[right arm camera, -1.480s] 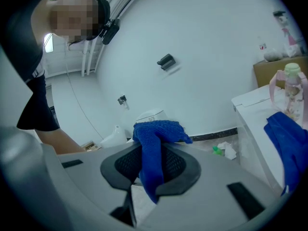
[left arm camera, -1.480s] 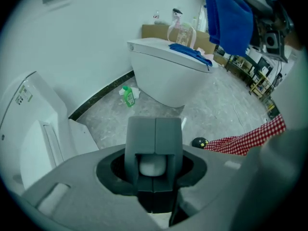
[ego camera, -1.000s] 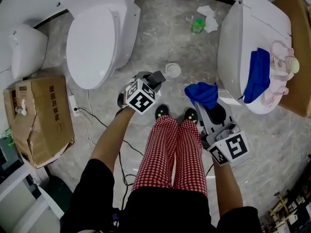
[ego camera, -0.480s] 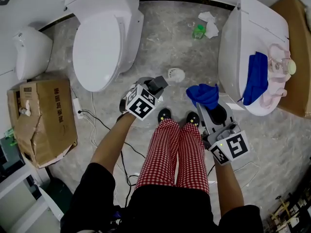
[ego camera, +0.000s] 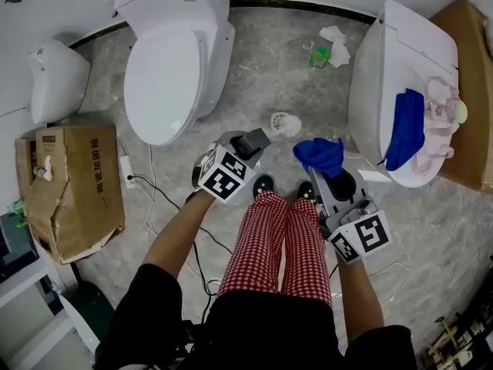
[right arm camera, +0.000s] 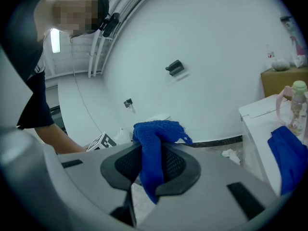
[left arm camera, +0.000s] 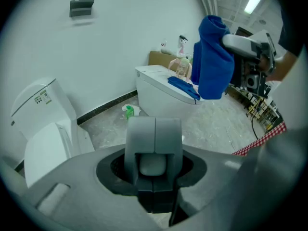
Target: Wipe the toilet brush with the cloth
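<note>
My left gripper (ego camera: 245,146) is in front of the person's knees, pointing steeply down. Its jaws are shut on a grey, boxy handle (left arm camera: 154,143), which looks like the toilet brush's handle (ego camera: 253,139). The brush head is hidden under the gripper. To the right my right gripper (ego camera: 327,172) is shut on a blue cloth (ego camera: 320,154), which bunches above the jaws and hangs down between them (right arm camera: 153,153). In the left gripper view the same blue cloth (left arm camera: 211,57) hangs to the upper right, apart from the handle.
A white toilet (ego camera: 173,60) stands at the upper left and another toilet (ego camera: 377,75) at the right, with a second blue cloth (ego camera: 404,129) and pink things on its lid. There is a cardboard box (ego camera: 65,183) at the left. A white round piece (ego camera: 285,123), a green bottle (ego camera: 318,56) and a cable (ego camera: 166,195) lie on the floor.
My left gripper has risen a little with the grey handle still in its jaws. The right gripper and its cloth have barely moved.
</note>
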Demonstrator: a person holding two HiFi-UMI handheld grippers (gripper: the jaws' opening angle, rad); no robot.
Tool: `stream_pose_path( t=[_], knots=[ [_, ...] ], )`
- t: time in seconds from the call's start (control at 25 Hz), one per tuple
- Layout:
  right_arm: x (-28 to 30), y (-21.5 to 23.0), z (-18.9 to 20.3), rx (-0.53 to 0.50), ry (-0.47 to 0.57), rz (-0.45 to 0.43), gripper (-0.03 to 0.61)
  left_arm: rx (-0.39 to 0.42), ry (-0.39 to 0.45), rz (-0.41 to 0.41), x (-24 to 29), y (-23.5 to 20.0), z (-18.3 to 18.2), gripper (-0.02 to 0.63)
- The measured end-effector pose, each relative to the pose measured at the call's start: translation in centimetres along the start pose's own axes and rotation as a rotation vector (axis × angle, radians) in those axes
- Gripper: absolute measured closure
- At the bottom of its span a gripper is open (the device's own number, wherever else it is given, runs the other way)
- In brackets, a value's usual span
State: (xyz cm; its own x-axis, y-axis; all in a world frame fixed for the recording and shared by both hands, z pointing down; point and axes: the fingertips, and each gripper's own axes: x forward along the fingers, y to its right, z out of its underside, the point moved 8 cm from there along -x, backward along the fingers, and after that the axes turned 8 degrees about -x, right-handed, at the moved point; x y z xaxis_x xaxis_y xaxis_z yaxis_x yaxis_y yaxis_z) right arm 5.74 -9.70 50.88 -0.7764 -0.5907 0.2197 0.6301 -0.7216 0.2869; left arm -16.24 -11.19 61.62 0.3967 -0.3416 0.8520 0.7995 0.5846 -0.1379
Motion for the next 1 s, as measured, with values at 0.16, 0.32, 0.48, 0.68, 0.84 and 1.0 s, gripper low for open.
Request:
stream_pose_path(
  t=[0.16, 0.32, 0.48, 0.68, 0.84, 1.0],
  knots=[
    [-0.2, -0.5, -0.8, -0.006, 0.004, -0.005, 0.500, -0.003, 0.023, -0.012, -1.5, 0.7, -0.2, 0.448],
    [-0.4, -1.1, -1.6, -0.018, 0.006, -0.010, 0.500, -0.014, 0.058, -0.017, -3.0, 1.1, -0.8, 0.448],
    [-0.2, -1.8, -2.6, -0.032, 0.012, -0.021, 0.500, -0.038, 0.094, -0.007, -4.6, 1.0, -1.5, 0.448],
    [-0.4, -2.4, -4.3, -0.055, 0.031, -0.031, 0.500, -0.015, 0.148, 0.004, -7.0, 2.3, -2.8, 0.448],
    [-0.6, -3.1, -5.5, -0.072, 0.033, -0.032, 0.500, 0.008, 0.184, 0.020, -8.6, 3.6, -3.9, 0.448],
    [-0.9, -3.8, -6.7, -0.092, 0.036, -0.043, 0.500, 0.018, 0.232, 0.049, -10.8, 4.3, -5.1, 0.448]
  ],
)
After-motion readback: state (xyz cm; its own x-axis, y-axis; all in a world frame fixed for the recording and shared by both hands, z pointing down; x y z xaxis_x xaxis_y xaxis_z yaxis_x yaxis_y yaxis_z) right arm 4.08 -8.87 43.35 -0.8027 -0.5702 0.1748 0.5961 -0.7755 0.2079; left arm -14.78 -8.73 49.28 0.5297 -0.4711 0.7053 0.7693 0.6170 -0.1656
